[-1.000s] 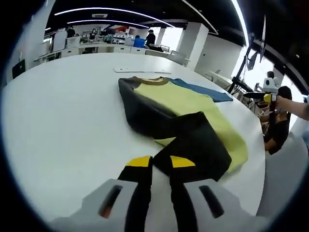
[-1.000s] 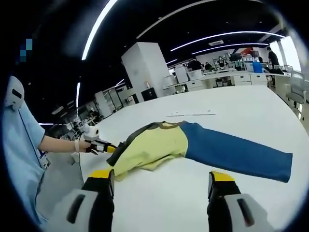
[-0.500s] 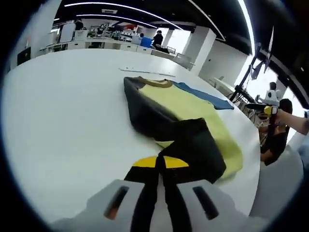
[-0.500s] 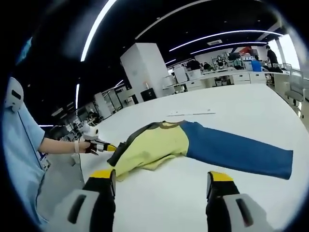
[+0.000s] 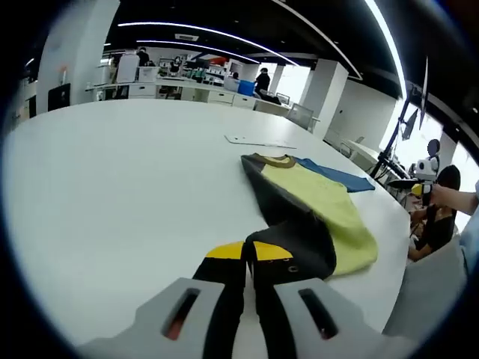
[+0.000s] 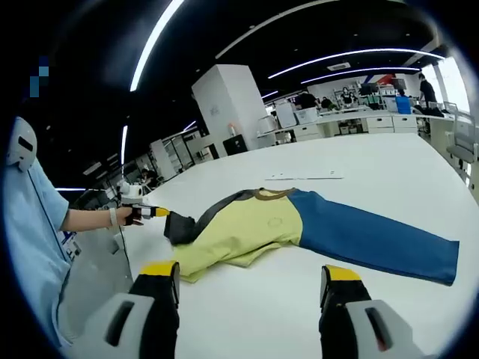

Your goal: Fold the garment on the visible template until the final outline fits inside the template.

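Broadly, surface: a wide white table (image 5: 112,194), smooth and bare around the garment (image 6: 299,224), which lies near the table's middle.
Garment: yellow body, dark sleeve (image 5: 296,239), blue sleeve (image 6: 374,235) stretched flat away from the yellow part.
Template: a thin pale flat sheet (image 5: 258,140) on the table just beyond the garment's collar, apart from it.
Left gripper (image 5: 248,254): jaws pressed together, clamped on the dark sleeve's end.
Right gripper (image 6: 251,280): jaws spread wide, hovering above the table short of the garment, touching nothing.
Room: open office behind the table, white pillar (image 6: 228,105), desks (image 6: 352,123), long ceiling light strips (image 6: 153,45), people in the distance.
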`<control>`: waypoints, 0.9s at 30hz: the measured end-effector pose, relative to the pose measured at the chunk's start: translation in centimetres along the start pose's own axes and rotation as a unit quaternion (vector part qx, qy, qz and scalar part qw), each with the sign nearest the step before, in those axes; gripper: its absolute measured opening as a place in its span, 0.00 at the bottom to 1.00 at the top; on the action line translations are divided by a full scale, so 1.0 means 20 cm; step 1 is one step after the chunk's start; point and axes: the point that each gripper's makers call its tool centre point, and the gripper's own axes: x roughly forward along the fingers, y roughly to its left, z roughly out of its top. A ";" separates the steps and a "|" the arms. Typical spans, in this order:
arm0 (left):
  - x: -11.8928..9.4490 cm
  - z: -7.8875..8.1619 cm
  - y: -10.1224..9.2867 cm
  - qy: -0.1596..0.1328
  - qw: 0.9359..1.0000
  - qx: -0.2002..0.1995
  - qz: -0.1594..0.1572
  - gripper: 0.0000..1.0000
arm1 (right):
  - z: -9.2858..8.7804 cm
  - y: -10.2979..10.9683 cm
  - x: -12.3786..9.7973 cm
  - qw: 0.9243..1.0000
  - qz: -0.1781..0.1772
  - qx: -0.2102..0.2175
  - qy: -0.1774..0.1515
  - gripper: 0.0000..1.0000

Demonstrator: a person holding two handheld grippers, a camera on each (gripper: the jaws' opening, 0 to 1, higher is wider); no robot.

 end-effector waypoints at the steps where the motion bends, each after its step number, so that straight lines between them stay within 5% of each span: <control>1: -0.02 0.00 0.02 0.001 1.000 0.002 0.005 0.00 | 0.00 0.01 0.00 1.000 0.001 -0.002 0.002 0.77; 12: -0.20 0.10 0.44 -0.002 0.996 -0.032 0.085 0.00 | -0.01 0.07 0.05 1.000 0.003 -0.005 0.009 0.77; 19: -0.20 0.13 0.63 0.003 0.993 -0.045 0.112 0.00 | -0.03 0.03 0.02 1.000 -0.020 -0.004 0.022 0.76; 27: -0.14 0.12 0.96 0.015 0.988 -0.064 0.137 0.00 | -0.02 -0.01 0.02 0.999 -0.043 0.005 0.018 0.75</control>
